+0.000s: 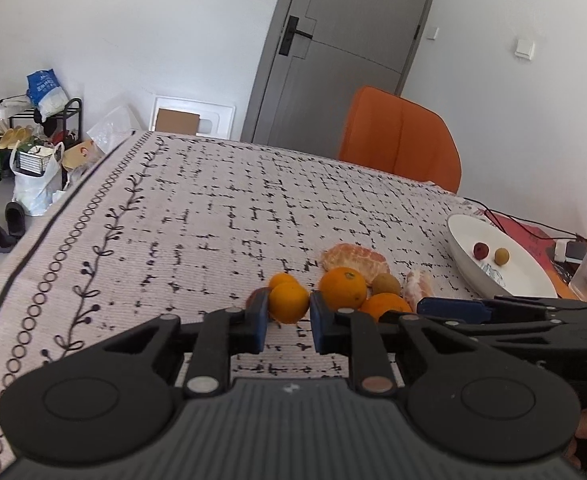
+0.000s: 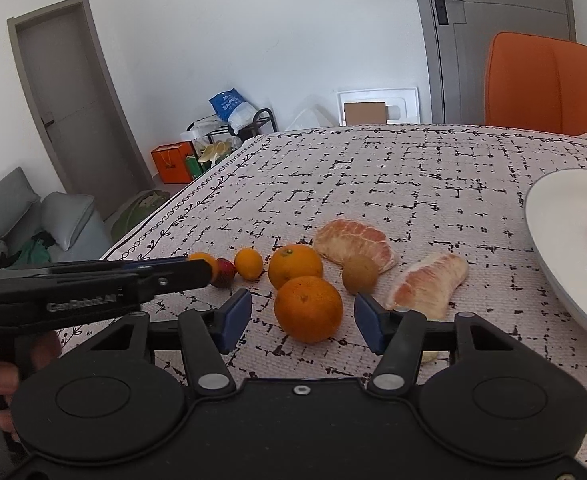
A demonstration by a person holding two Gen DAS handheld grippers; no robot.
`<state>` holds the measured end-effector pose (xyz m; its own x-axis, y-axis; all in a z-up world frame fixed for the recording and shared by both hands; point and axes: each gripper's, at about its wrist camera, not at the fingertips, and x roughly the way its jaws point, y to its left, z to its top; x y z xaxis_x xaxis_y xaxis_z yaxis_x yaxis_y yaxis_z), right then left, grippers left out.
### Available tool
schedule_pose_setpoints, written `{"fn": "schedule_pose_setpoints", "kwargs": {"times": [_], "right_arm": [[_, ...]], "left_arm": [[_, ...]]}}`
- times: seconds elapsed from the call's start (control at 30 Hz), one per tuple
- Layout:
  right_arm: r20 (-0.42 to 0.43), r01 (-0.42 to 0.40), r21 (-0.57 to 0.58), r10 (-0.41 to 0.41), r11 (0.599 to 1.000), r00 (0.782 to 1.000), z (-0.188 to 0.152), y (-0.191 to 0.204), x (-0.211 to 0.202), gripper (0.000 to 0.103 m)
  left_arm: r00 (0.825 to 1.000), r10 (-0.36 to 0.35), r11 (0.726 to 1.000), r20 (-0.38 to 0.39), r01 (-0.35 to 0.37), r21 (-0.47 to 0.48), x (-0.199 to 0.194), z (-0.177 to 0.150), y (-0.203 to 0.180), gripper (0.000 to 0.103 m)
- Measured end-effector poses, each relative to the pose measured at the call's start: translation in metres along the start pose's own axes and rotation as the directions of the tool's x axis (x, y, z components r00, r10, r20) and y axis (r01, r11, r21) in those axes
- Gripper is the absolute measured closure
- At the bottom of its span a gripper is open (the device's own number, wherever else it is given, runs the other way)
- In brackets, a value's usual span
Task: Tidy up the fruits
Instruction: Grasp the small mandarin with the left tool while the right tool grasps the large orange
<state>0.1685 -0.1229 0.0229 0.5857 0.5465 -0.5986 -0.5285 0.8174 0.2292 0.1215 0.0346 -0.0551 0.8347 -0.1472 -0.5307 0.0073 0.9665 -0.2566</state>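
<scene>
Presently: Fruit Cluster Near Bench Front, Wide Cloth Free Beyond

Left claw (image 1: 289, 322) is clamped on a small round orange (image 1: 288, 303). Right claw (image 2: 302, 320) stands apart, pads clear of a larger dimpled orange (image 2: 308, 309) between them. Peeled pomelo pieces (image 2: 355, 245) lie at 12 o'clock of it. White glazed plate (image 2: 565, 248) sits at 3 o'clock, near the bench (image 2: 373, 168) edge. Woven grid-patterned cloth lies bare toward 12 o'clock.

Four oranges (image 2: 308, 309), two pomelo pieces (image 2: 355, 244), one plate (image 2: 553, 216).
</scene>
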Motion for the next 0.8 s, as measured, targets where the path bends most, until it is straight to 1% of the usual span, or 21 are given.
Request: {"fn": "schedule_pose_setpoints", "kwargs": {"times": [0.07,0.1,0.13,0.17,0.3,0.8], "right_arm": [[-0.001,0.007,0.0,-0.007,1.0,1.0,-0.001,0.001,0.004,0.047],[-0.004,0.01,-0.002,-0.01,1.0,1.0,-0.002,0.002,0.006,0.05],[-0.013,0.009,-0.006,-0.009,1.0,1.0,-0.003,0.002,0.008,0.061],[-0.026,0.022,-0.012,-0.022,1.0,0.999,-0.004,0.003,0.011,0.064],[-0.006,0.0,0.006,0.0,1.0,1.0,-0.004,0.001,0.004,0.066],[0.103,0.051,0.051,-0.056,0.997,0.993,-0.002,-0.024,-0.045,0.066]], "left_arm": [[1.0,0.004,1.0,0.005,-0.004,-0.002,-0.004,0.0,0.003,0.082],[1.0,0.006,1.0,0.007,-0.006,-0.002,-0.006,0.0,0.003,0.082],[1.0,0.007,1.0,0.01,-0.007,-0.003,-0.007,0.001,0.003,0.082],[1.0,0.008,1.0,0.012,-0.008,-0.002,-0.007,0.001,0.003,0.082],[1.0,0.003,1.0,0.02,-0.003,0.007,-0.009,0.004,0.0,0.082],[0.998,-0.053,0.996,0.039,0.05,0.069,-0.008,0.011,-0.036,0.082]]}}
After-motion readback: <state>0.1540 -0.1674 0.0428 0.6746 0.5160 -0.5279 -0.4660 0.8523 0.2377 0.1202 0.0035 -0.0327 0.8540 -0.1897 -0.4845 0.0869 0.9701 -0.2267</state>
